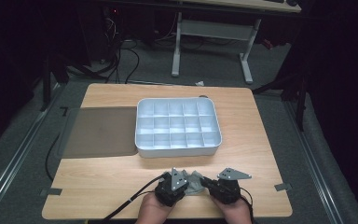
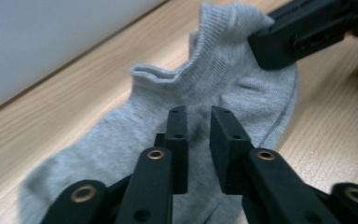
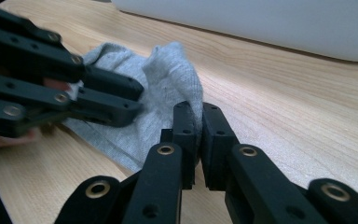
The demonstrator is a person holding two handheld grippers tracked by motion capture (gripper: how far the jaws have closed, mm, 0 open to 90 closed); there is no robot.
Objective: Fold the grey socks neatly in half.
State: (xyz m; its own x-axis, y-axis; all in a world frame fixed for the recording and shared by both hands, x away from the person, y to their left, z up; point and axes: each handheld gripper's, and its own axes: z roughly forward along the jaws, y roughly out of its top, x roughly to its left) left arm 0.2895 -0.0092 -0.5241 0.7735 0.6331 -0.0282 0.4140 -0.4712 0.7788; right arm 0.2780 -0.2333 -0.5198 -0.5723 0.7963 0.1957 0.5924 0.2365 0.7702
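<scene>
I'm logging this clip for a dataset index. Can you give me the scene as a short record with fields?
item in hand: grey sock, lying on the wooden table
left gripper: jaws slightly apart over the sock's middle
right gripper: jaws shut on the sock's edge
nearby: white compartment tray, grey mat

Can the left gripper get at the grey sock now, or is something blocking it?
Probably yes. The left gripper hangs just over the grey sock, its fingers a little apart, nothing between. The right gripper pinches only the sock's edge.
</scene>
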